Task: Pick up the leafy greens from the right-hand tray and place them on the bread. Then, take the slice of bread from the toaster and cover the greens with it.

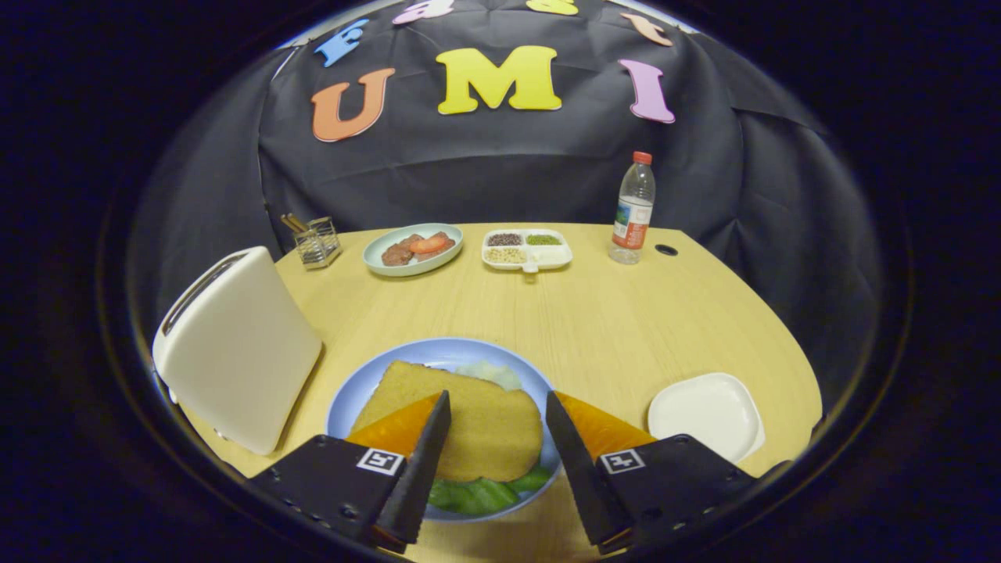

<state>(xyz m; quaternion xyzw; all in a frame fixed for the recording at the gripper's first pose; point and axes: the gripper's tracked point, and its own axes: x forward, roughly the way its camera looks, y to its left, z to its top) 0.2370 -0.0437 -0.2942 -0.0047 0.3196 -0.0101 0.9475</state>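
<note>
Tool [496, 400] open, one bread slice [461, 418] – greens [477, 493]

gripper [497, 400] jaws spread wide over a tan bread slice [461, 418], green leafy bits [477, 493] peeking out under it, round blue plate [356, 391], white toaster [235, 352] beside

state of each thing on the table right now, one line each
gripper: open, fingers either side of the bread slice
bread slice: lying on the greens on the blue plate
leafy greens: under the slice, edge poking out
toaster: upright, slot contents hidden
white tray: empty
water bottle: upright, capped
</note>
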